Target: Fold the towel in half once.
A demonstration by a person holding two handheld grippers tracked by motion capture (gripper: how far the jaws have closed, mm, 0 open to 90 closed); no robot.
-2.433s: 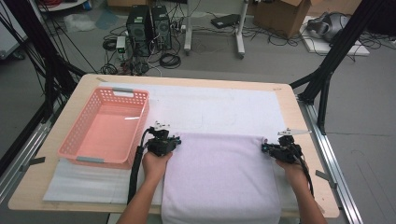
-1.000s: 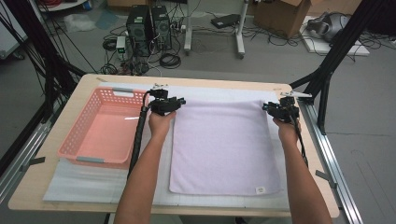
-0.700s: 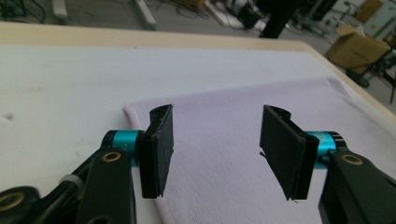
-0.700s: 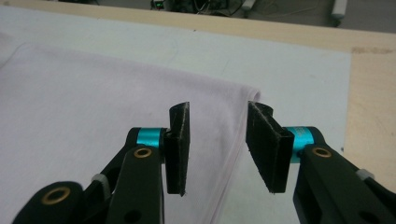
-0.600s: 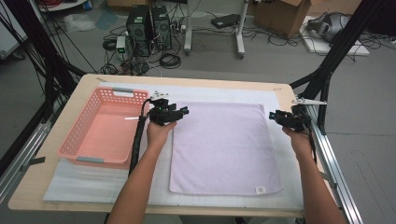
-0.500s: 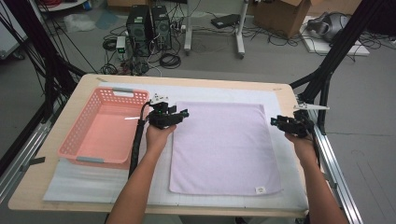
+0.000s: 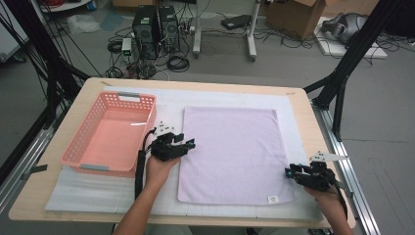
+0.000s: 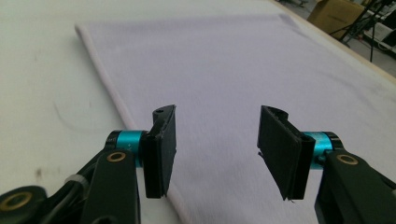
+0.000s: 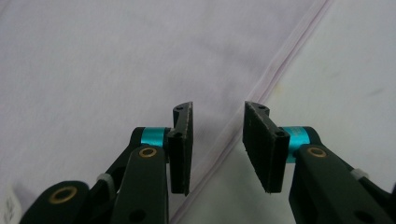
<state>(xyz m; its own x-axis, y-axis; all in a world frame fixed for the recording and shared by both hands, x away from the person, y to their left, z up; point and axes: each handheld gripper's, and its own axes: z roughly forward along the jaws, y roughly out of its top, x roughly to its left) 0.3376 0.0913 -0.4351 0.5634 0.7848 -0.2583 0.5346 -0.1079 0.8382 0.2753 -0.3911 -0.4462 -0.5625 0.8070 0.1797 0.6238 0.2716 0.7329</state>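
A pale lilac towel (image 7: 230,152) lies spread flat on the white mat. My left gripper (image 7: 188,144) hovers at the towel's left edge, about halfway along it. In the left gripper view, the left gripper (image 8: 212,140) is open above the towel (image 8: 210,60); its jaws have just been closing a little with nothing between them. My right gripper (image 7: 289,172) is at the right edge near the front corner. In the right gripper view, the right gripper (image 9: 218,135) is open with the towel hem (image 9: 275,79) below the gap; its jaws have also just been closing, empty.
A pink plastic basket (image 7: 78,147), empty, stands left of the towel, close to my left hand. The white foam mat (image 7: 98,191) covers most of the wooden table. A small label (image 7: 272,199) marks the towel's front right corner. The table's right edge is near my right hand.
Both grippers let go of the towel's far corners and drew back toward the near side along its edges, the right one farther. The towel stays flat.
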